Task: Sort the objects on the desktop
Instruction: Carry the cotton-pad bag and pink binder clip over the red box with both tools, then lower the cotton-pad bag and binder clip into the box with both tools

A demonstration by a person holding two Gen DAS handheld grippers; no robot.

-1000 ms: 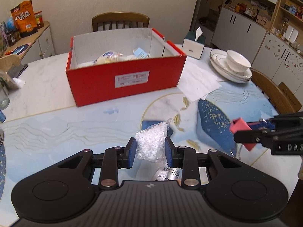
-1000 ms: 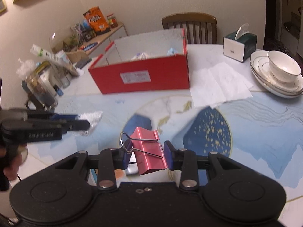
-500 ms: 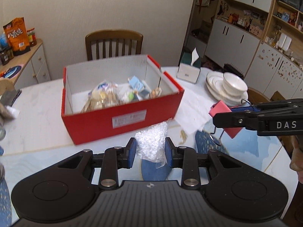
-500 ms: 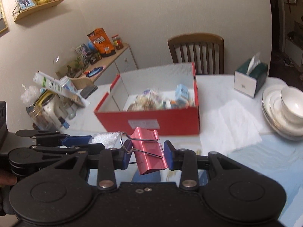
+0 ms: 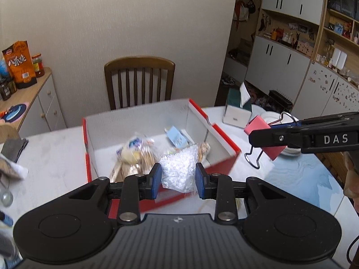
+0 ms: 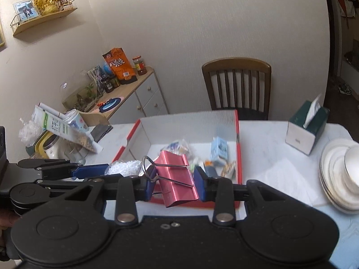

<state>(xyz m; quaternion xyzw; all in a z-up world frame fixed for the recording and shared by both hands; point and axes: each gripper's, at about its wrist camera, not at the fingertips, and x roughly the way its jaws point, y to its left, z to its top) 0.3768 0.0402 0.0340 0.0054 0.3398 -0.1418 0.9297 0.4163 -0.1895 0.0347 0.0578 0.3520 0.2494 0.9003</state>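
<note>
White marble-patterned bench [image 5: 56,154] fills the left wrist view, with a wooden chair [image 5: 139,80] against a pale wall at the far side and cabinets along the right. On the bench sits an open red cardboard box [image 5: 224,142] with white inner walls, holding several small packets. The left hand-held gripper [image 5: 178,177], at the near edge, has its blue pads pressed against a clear bag of white beads [image 5: 178,170], held in the air over the near wall of the box. To the right, the right hand-held gripper [image 5: 264,137] reaches in from the side, marked "DAS", clamping a pink binder clip [image 5: 258,125] with its wire handles hanging down; the clip hangs beside the box's right wall. A green tissue box [image 5: 237,112] stands far right, with stacked white dishes partly hidden behind the gripper.

Pale walls and a wooden sideboard [image 6: 134,89] crowded with jars and an orange snack bag form the background of the right wrist view. The right hand-held gripper [image 6: 175,182] grips the pink binder clip [image 6: 177,183] between its blue pads, just above the near wall of the red cardboard box [image 6: 237,148]. From the left, the left hand-held gripper [image 6: 94,172] comes in carrying the clear bag of white beads [image 6: 124,167], close beside the clip. The tissue box [image 6: 305,127] and the stacked white dishes [image 6: 336,174] sit to the right on the bench [image 6: 269,134].
</note>
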